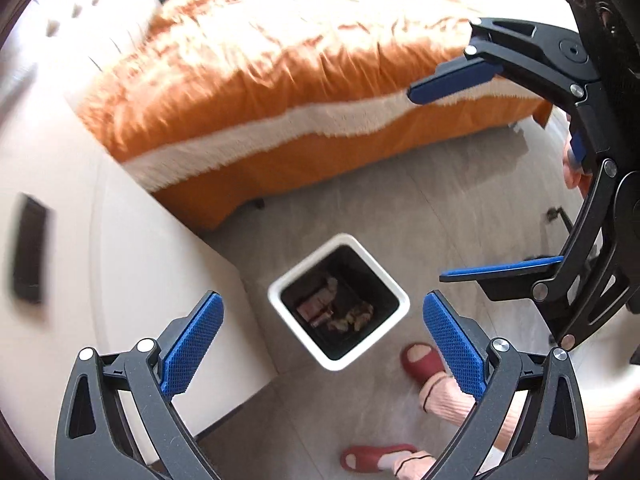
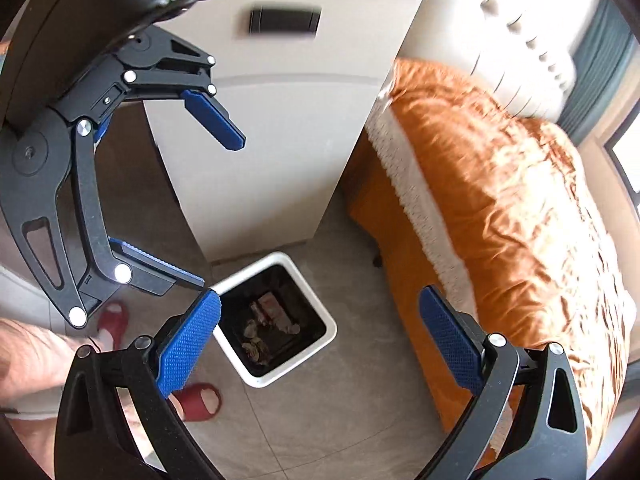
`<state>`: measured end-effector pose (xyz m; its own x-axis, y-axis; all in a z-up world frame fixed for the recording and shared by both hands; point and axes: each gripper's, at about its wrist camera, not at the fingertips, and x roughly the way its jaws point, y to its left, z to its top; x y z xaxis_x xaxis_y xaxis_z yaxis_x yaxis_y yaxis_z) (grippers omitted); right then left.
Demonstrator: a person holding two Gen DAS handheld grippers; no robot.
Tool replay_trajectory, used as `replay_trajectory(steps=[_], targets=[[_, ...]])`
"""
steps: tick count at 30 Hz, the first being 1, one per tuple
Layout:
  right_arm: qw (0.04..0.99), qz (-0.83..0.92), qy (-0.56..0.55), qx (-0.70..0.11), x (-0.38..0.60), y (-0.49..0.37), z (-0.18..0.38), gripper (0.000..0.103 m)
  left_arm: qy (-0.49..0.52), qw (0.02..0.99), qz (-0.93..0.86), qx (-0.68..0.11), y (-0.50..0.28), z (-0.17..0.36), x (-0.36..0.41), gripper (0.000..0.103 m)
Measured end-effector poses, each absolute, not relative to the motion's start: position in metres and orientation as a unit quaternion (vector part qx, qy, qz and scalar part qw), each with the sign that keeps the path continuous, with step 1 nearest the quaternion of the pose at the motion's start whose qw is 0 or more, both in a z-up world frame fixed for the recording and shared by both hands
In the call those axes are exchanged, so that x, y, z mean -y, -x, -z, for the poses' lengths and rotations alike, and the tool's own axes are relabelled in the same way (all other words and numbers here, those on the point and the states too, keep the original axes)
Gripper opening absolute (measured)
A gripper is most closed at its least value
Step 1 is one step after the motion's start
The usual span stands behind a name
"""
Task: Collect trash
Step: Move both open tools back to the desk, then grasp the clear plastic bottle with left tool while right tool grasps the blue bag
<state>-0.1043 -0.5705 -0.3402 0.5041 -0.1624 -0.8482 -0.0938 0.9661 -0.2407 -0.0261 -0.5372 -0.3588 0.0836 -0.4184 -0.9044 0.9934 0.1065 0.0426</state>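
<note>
Both the left gripper (image 1: pixel 323 340) and the right gripper (image 2: pixel 320 340) hang released and empty above the square white-rimmed waste bin (image 1: pixel 394 300) (crumpled wrappers (image 1: pixel 334 308) inside), probably because the trash is dropped.

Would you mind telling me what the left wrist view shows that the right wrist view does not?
Only the left wrist view shows a small dark object on the floor at the right and the person's peach trouser leg. Only the right wrist view shows a window and the person's bare forearm. Both show the white trash bin holding crumpled trash, the orange bedspread, red slippers and both open grippers, empty.
</note>
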Motion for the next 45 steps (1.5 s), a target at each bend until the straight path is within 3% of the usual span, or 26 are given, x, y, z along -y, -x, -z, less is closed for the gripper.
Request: replay_trajectory(steps=[13, 22, 35, 45], targets=[[0.917, 0.01, 0.061, -0.395, 0.491, 0.062, 0.184, 0.099, -0.253, 0.774, 0.472, -0.338, -0.02, 0.194, 0.406, 0.098], [0.943, -0.044, 0.045, -0.326, 0.387, -0.006, 0.136, 0.099, -0.161, 0.879, 0.305, -0.329, -0.069, 0.137, 0.265, 0.098], [0.93, -0.195, 0.079, -0.301, 0.187, -0.114, 0.121, 0.099, -0.071, 0.938, 0.074, -0.33, -0.116, 0.108, 0.048, 0.098], [0.902, -0.251, 0.136, -0.324, 0.08, -0.193, 0.147, 0.099, 0.021, 0.918, -0.072, -0.39, -0.154, 0.142, -0.068, 0.098]])
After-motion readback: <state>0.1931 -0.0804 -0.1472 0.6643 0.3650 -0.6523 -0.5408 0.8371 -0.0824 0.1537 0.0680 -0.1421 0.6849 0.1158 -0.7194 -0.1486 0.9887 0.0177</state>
